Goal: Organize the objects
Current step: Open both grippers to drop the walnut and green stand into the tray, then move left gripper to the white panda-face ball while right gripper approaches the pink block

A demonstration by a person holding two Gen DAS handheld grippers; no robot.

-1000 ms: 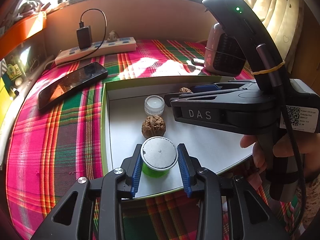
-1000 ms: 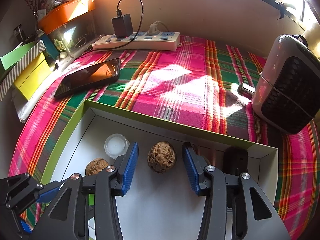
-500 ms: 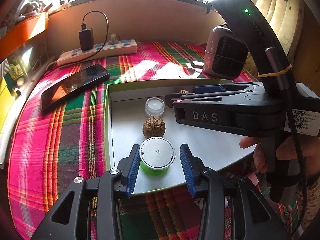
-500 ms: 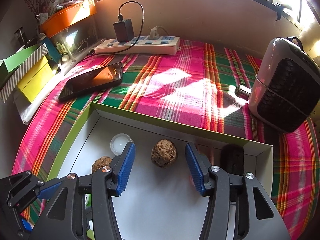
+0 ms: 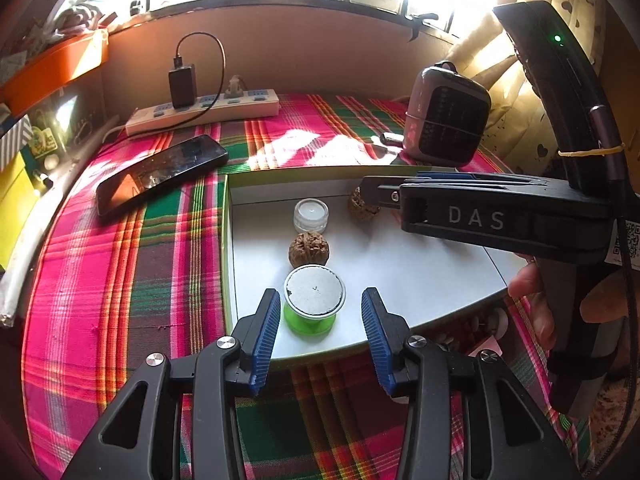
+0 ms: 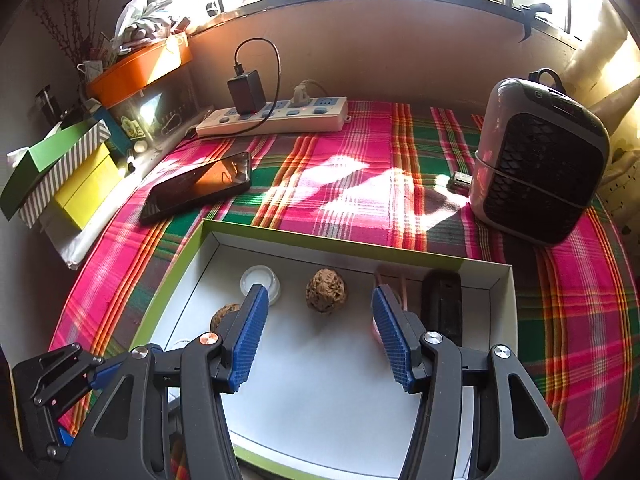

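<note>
Left hand-held gripper (image 5: 316,328): jaws just opening, standing clear beside green spool (image 5: 314,304) sitting in white tray (image 5: 420,280). Right hand-held gripper (image 6: 318,330): opening, unloaded, framing walnut (image 6: 326,290) lying in tray.

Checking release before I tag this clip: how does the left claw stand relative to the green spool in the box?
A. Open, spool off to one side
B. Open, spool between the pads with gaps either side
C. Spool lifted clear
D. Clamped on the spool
B: the left claw stands open around the green spool, which rests on the box floor with gaps to both blue pads.
</note>
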